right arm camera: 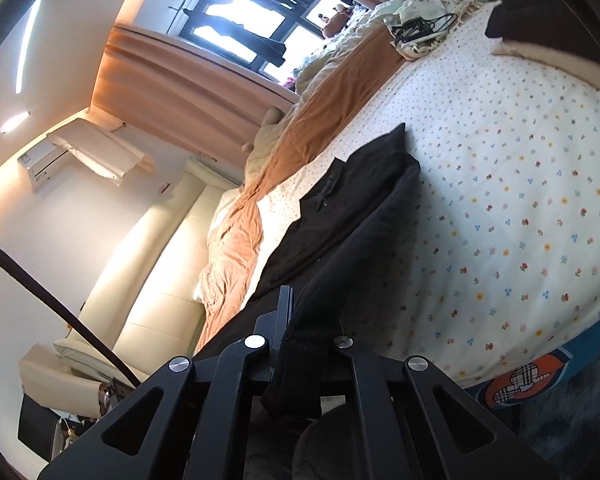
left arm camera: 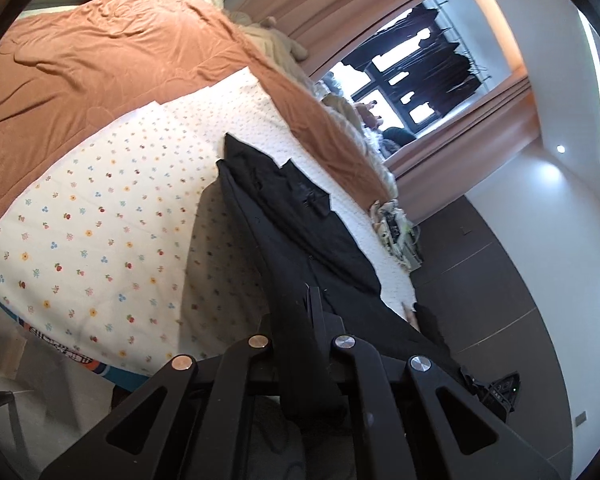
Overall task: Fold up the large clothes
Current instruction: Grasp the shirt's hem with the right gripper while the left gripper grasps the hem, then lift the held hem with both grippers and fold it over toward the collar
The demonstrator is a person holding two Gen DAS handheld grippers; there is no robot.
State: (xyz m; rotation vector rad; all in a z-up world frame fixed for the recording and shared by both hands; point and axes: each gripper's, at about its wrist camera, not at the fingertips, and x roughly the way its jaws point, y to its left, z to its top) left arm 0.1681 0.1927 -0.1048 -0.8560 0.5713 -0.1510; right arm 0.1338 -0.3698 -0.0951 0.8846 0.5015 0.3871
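Left gripper: matte black linkage, four flat arms fanning up from the bottom edge of the view, each capped w/ a round pivot screw. Two left screws look copper-toned, two right ones brushed silver. Triangular cut-outs in the outer arms, crossbar behind. Fingers thin, black, blade-like.

Right gripper: same build, all four screws silver, same triangular cut-outs, fingers narrow and black. Dark braided cable curves in from the left edge of the view down behind the linkage.
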